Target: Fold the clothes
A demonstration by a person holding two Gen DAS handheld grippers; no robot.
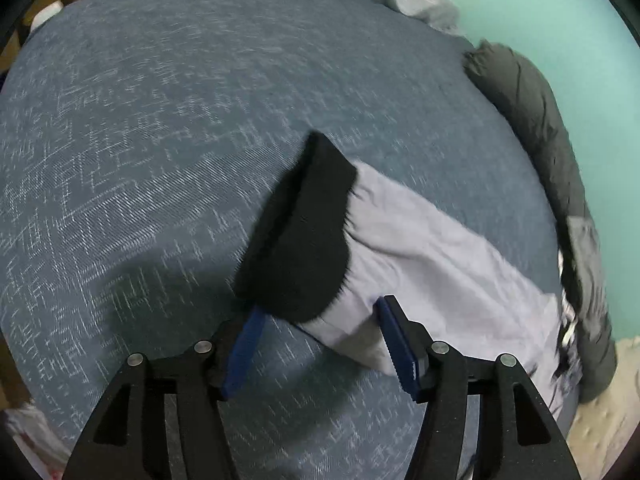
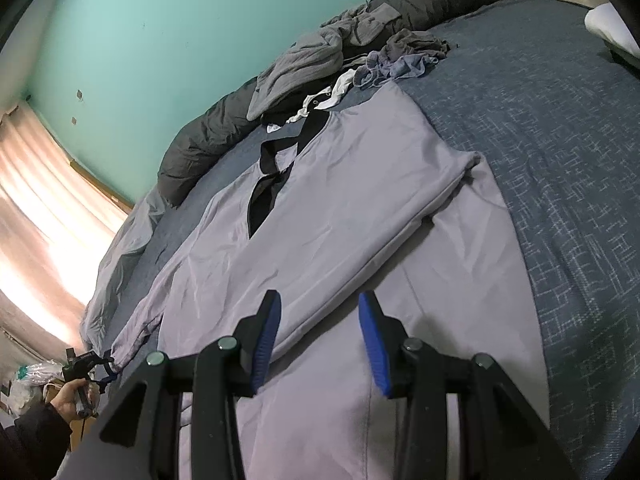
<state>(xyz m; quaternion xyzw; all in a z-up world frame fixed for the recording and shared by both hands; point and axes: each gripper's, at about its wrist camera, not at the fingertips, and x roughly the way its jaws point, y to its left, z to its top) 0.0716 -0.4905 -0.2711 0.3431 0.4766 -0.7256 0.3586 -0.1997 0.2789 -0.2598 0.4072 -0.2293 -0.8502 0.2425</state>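
Pale lilac long-sleeved shirt with black neck trim [image 2: 360, 200] lies spread flat on the blue-grey woven bedspread [image 2: 560, 160], one side folded over the body, its black-cuffed sleeve end [image 1: 304, 232] reaching toward the bed's edge. Left gripper [image 1: 320, 344]: jaws parted, nothing pinched, blue pads straddling the sleeve just below the cuff. Right gripper [image 2: 318, 340]: jaws apart over the folded edge of the shirt, pads not pressing the cloth; dark grey quilted duvet [image 2: 208, 136] bunched along the turquoise wall [image 2: 160, 40].
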